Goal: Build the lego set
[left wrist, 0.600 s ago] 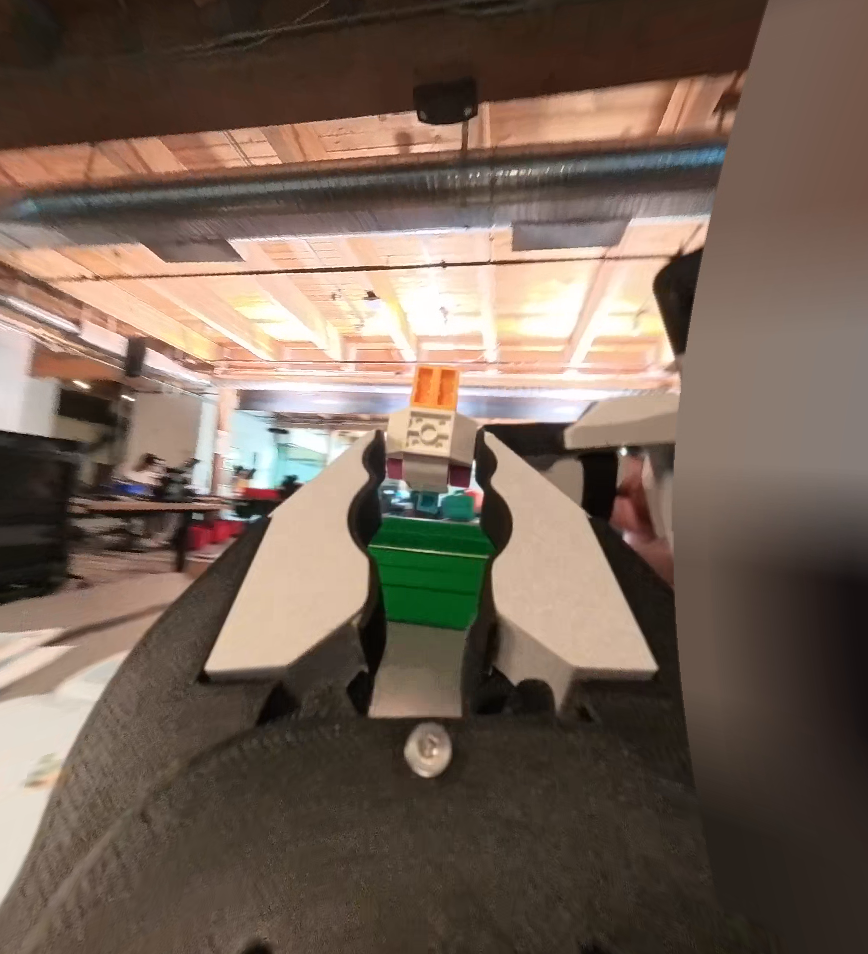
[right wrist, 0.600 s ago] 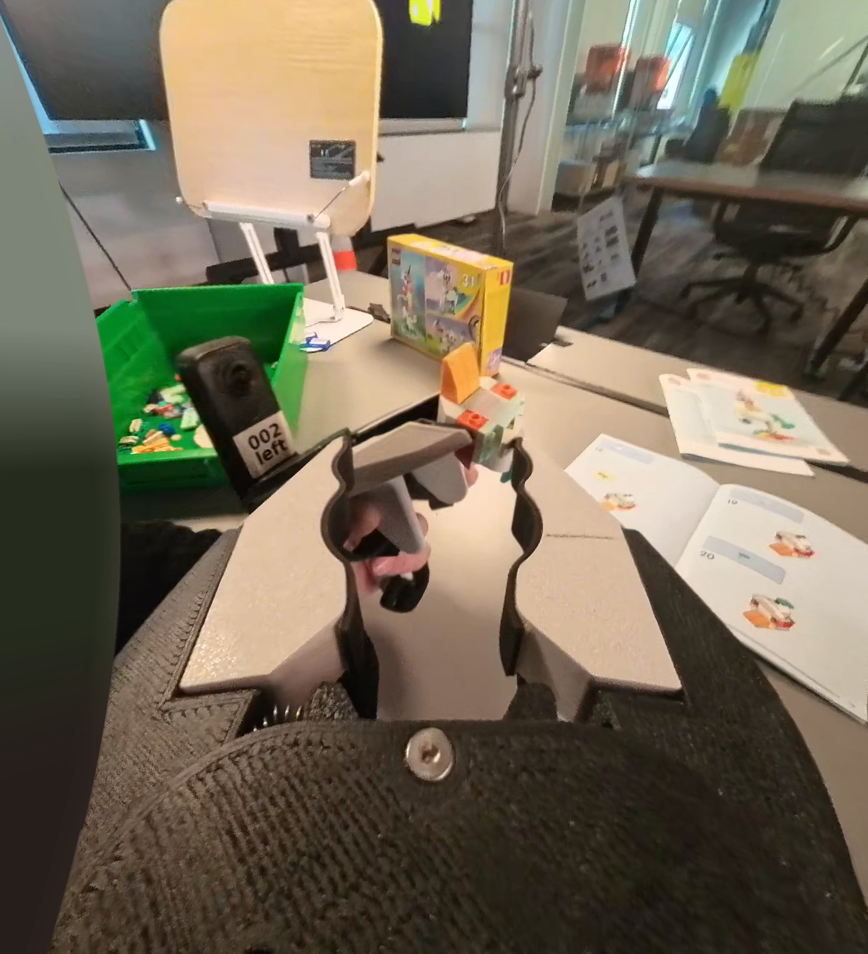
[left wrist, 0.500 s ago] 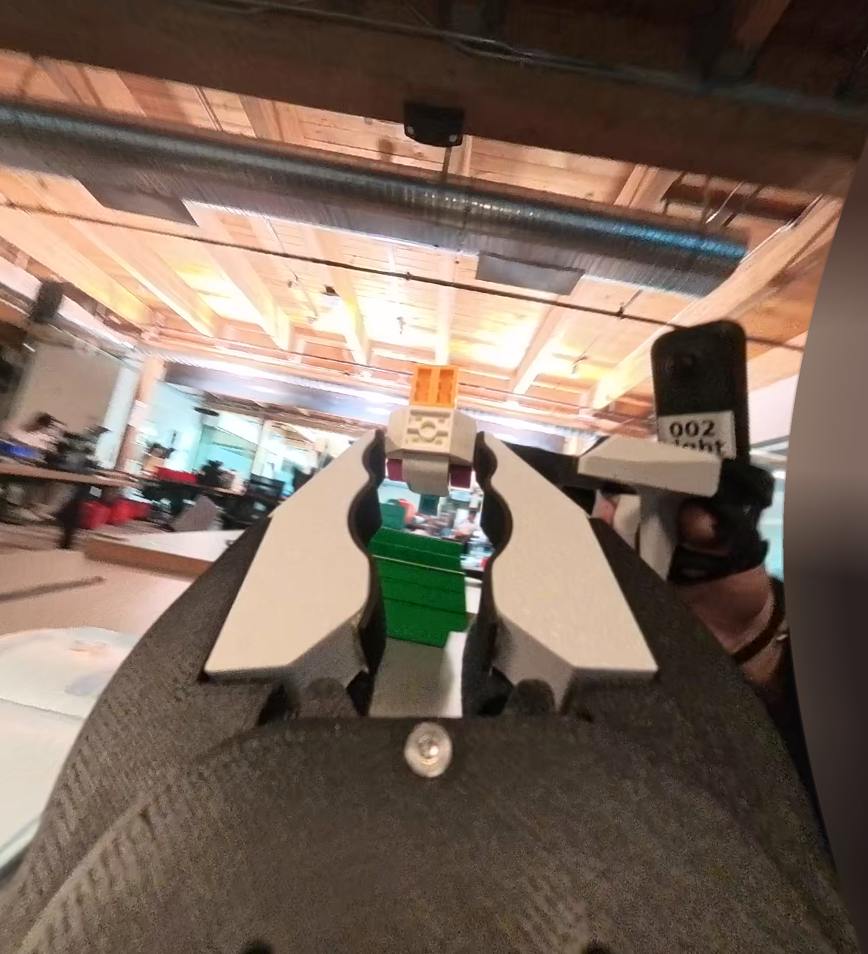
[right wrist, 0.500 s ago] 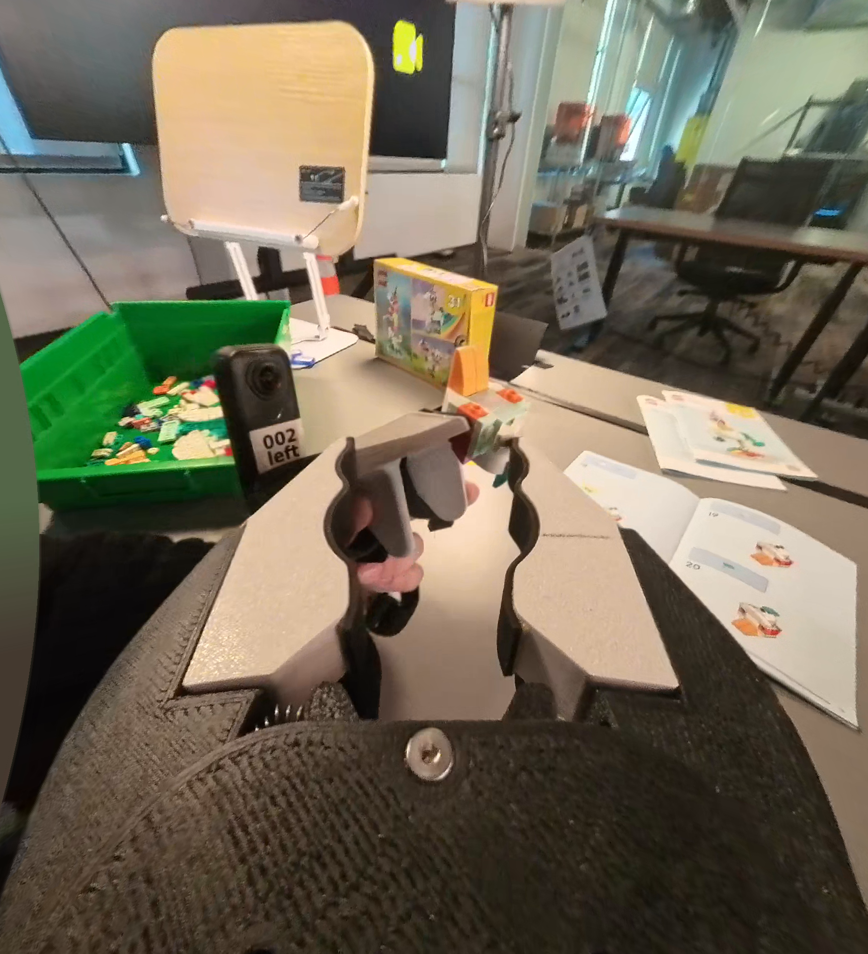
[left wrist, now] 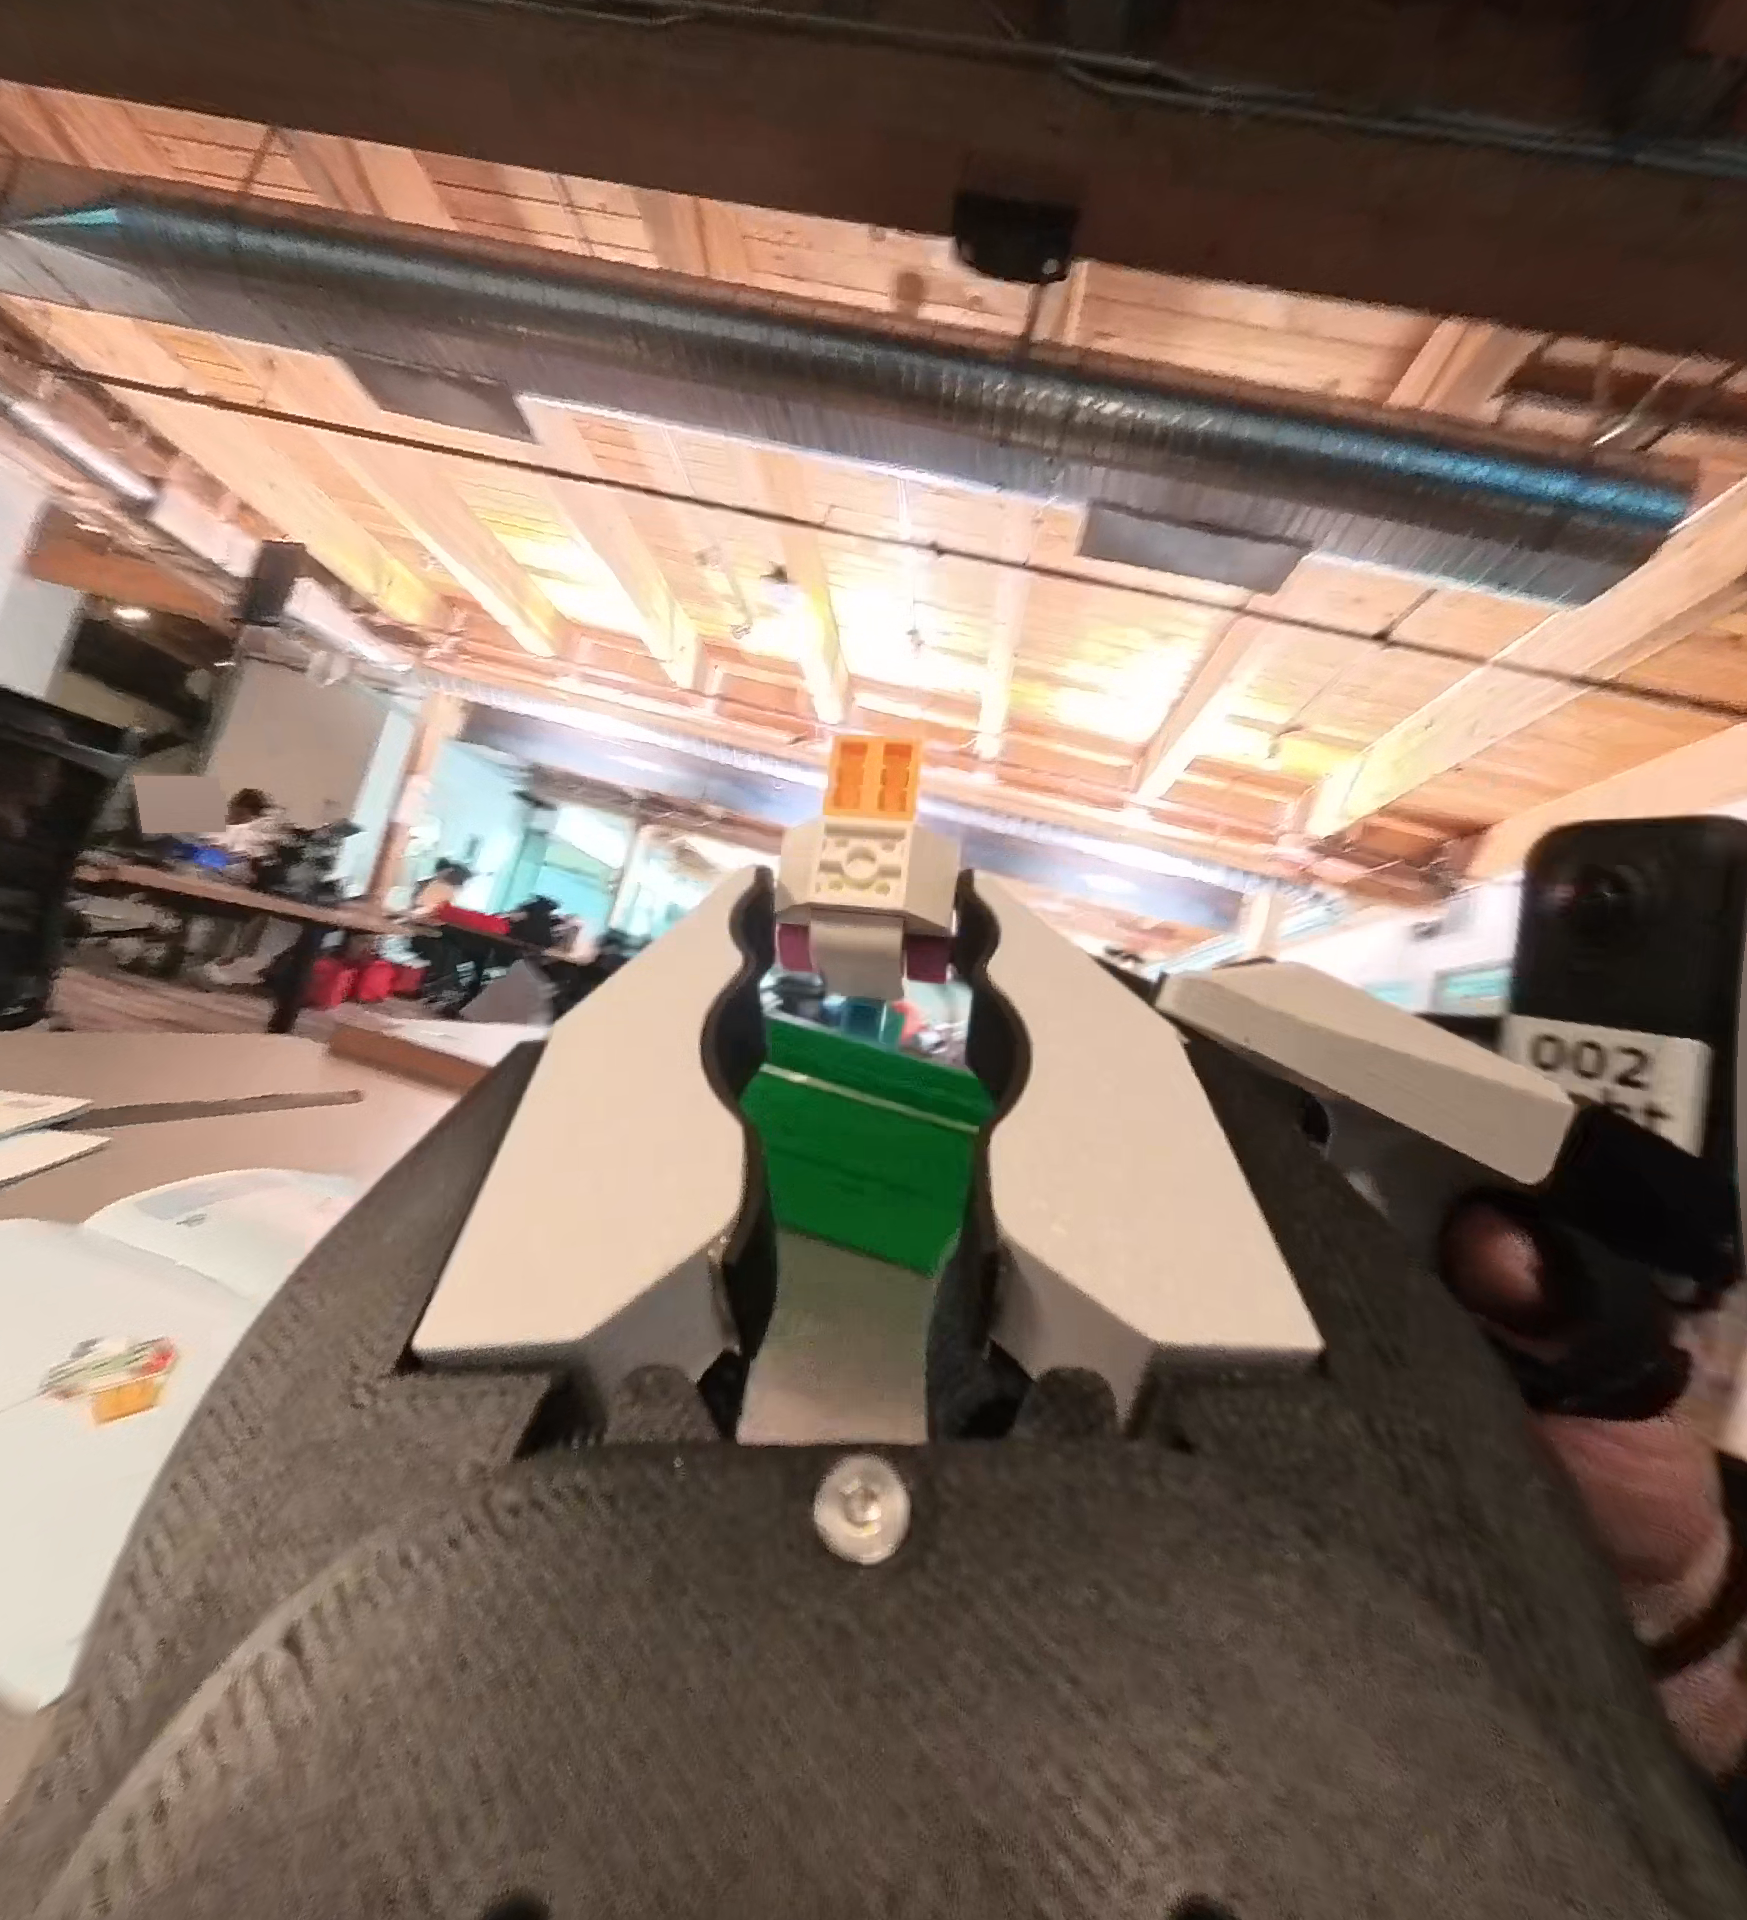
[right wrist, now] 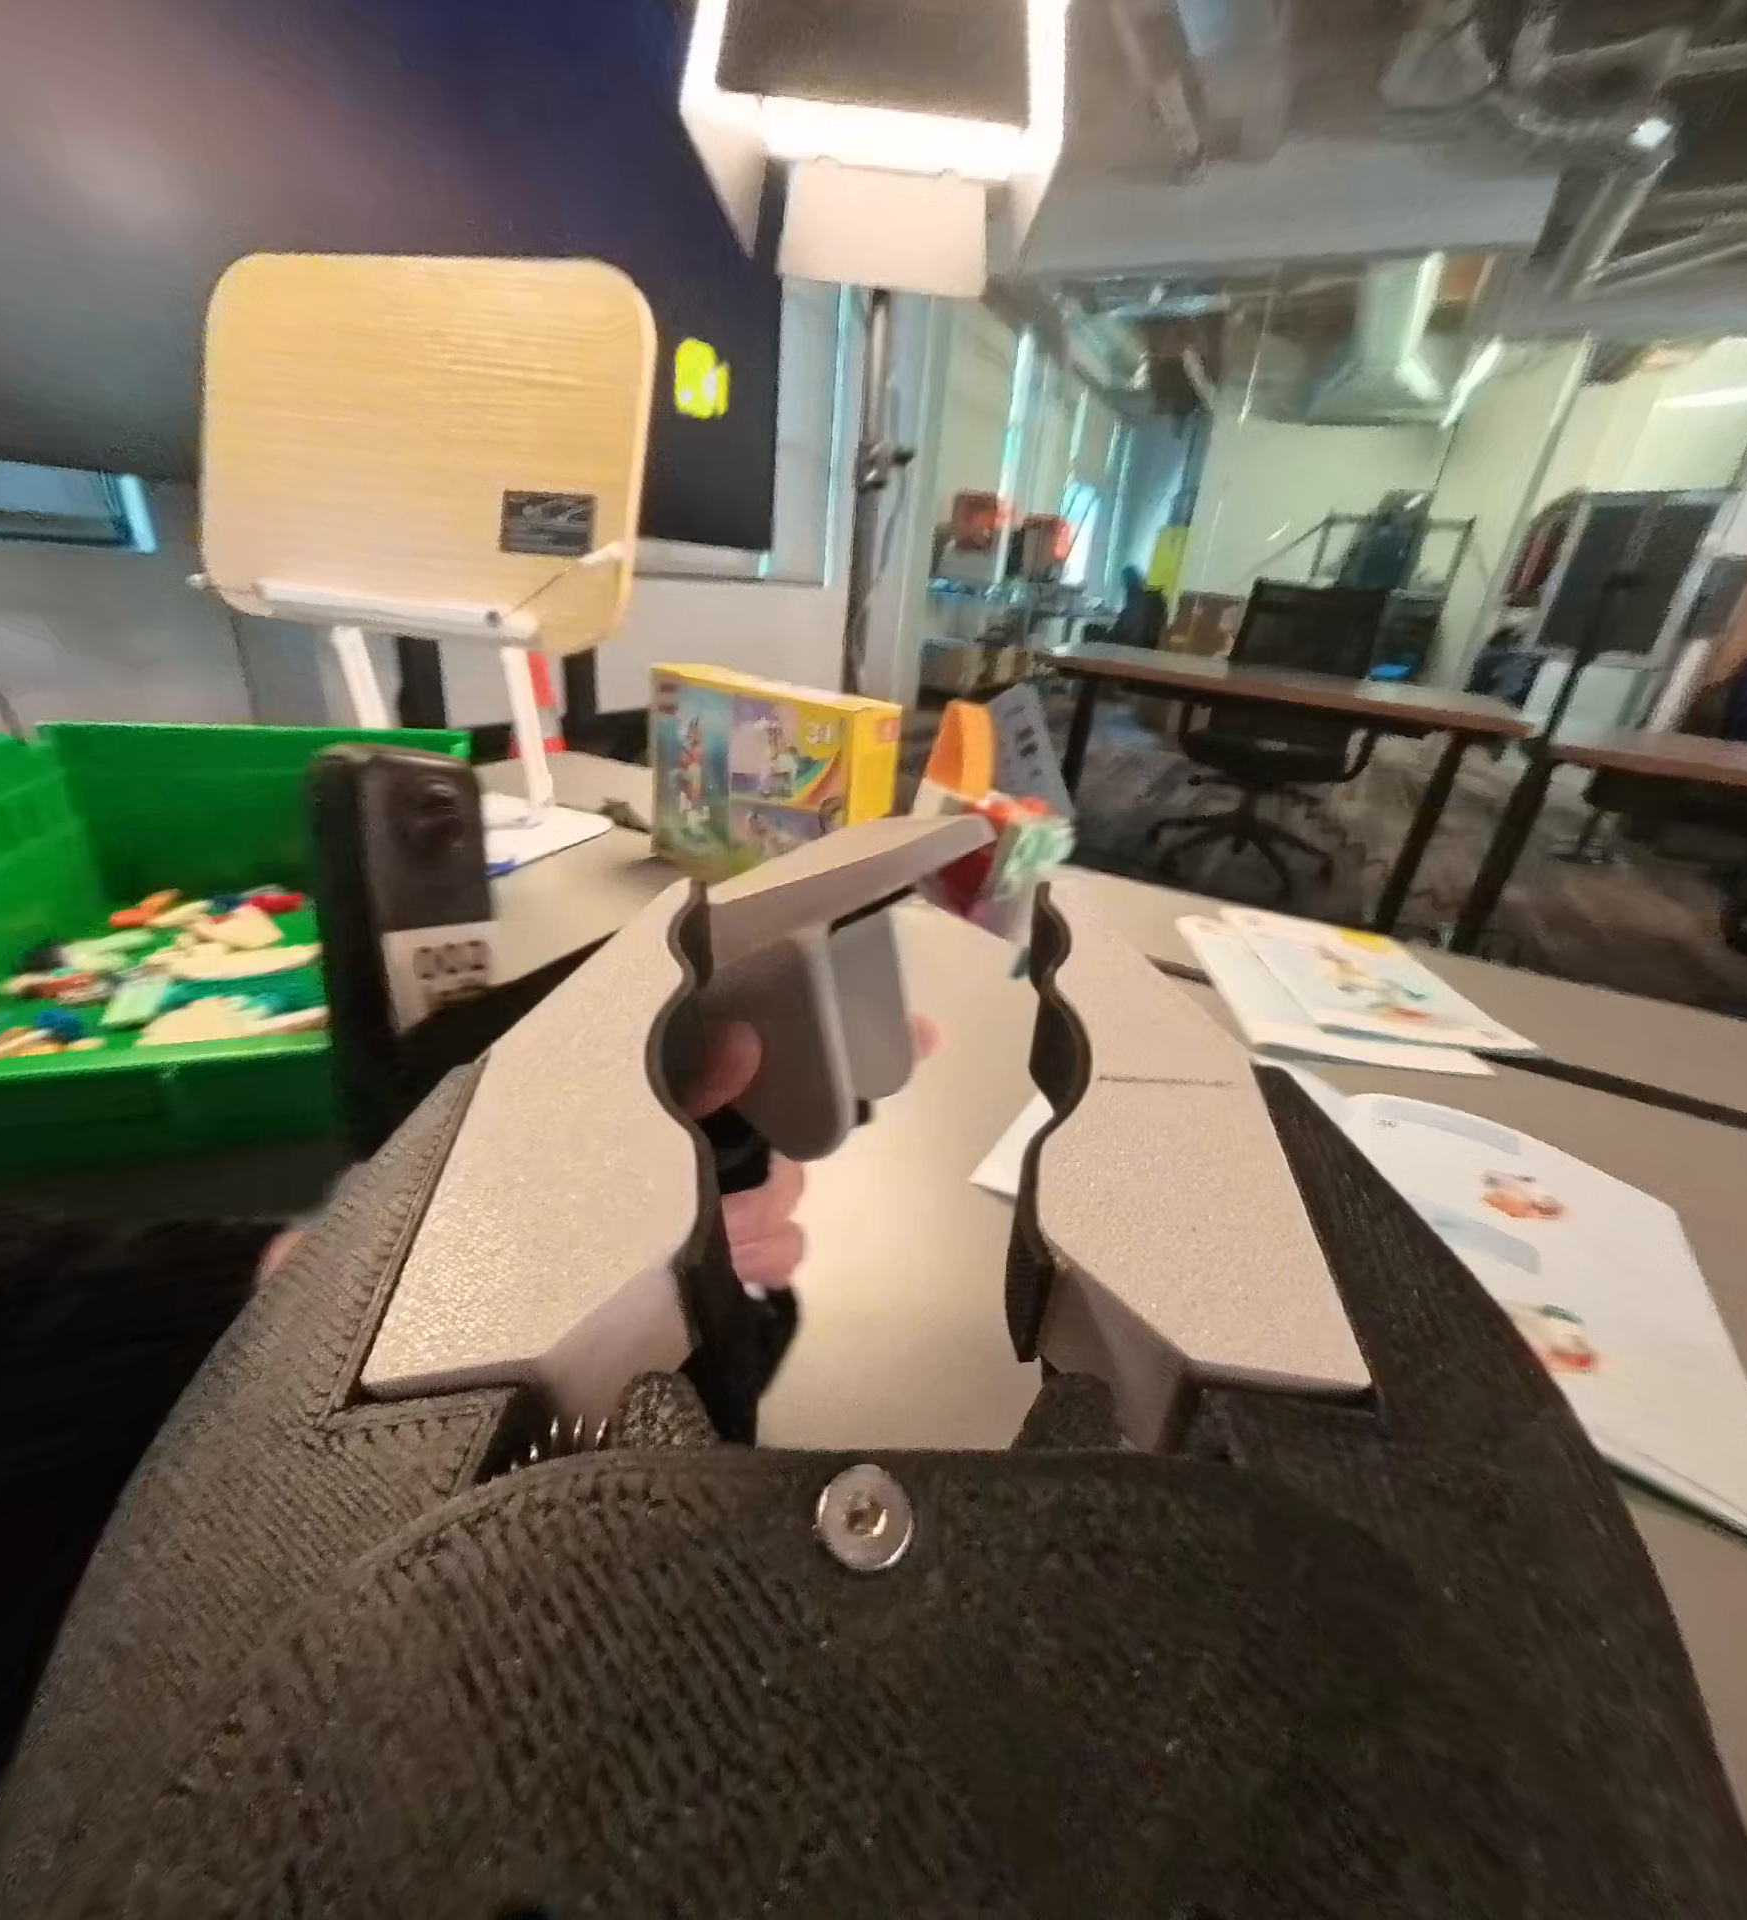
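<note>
Left wrist view: lego build (left wrist: 864, 894) pinched at left claw (left wrist: 864, 940) tips; right claw (right wrist: 869, 914) spread, empty.

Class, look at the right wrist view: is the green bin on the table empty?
No. The green bin holds a scatter of loose lego pieces in white, orange and other colours across its floor.

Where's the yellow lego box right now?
In the right wrist view, the yellow lego box stands on the grey table, upper centre, between the wooden-backed stand and the held lego model.
</note>
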A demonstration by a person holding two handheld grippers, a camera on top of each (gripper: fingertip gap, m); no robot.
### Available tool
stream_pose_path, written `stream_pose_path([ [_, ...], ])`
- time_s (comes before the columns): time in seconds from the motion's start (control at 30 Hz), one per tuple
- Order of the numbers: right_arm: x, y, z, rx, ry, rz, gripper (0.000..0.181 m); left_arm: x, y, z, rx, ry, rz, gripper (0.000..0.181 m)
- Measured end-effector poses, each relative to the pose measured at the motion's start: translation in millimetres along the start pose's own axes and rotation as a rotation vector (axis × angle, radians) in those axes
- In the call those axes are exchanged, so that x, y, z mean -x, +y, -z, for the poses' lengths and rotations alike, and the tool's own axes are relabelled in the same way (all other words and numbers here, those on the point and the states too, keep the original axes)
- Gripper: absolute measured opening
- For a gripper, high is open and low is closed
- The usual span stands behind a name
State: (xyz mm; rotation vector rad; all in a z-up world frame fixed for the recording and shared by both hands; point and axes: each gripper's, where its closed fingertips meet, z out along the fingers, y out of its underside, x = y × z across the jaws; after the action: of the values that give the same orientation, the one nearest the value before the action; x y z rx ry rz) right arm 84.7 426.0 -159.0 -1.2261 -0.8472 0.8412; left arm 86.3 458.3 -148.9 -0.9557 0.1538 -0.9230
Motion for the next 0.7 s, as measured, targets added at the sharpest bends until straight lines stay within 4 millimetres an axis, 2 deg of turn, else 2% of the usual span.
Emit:
stream_pose_path([
  [0.07,-24,2,3,-0.065,0.091,0.050,0.058,10,2,1,0.036,-0.059,-0.082,0.034],
  [0.2,-80,5,12,-0.128,0.351,0.251,0.054,30,-4,8,0.102,-0.224,-0.377,0.033],
  [0.23,-88,1,14,-0.145,0.391,0.278,0.053,36,-7,11,0.110,-0.274,-0.440,0.034],
  [0.3,-88,-2,15,-0.196,0.402,0.355,0.049,44,-10,18,0.128,-0.353,-0.536,0.034],
  [0.37,-86,17,4,-0.135,0.388,0.454,0.045,45,-12,25,0.133,-0.397,-0.612,0.033],
  [0.43,-85,35,-6,-0.065,0.365,0.464,0.040,47,-12,29,0.145,-0.431,-0.692,0.033],
  [0.57,-81,39,-18,-0.061,0.317,0.462,0.040,49,-14,32,0.156,-0.504,-0.758,0.033],
  [0.7,-81,33,-26,-0.111,0.296,0.451,0.038,49,-17,42,0.162,-0.592,-0.764,0.033],
])
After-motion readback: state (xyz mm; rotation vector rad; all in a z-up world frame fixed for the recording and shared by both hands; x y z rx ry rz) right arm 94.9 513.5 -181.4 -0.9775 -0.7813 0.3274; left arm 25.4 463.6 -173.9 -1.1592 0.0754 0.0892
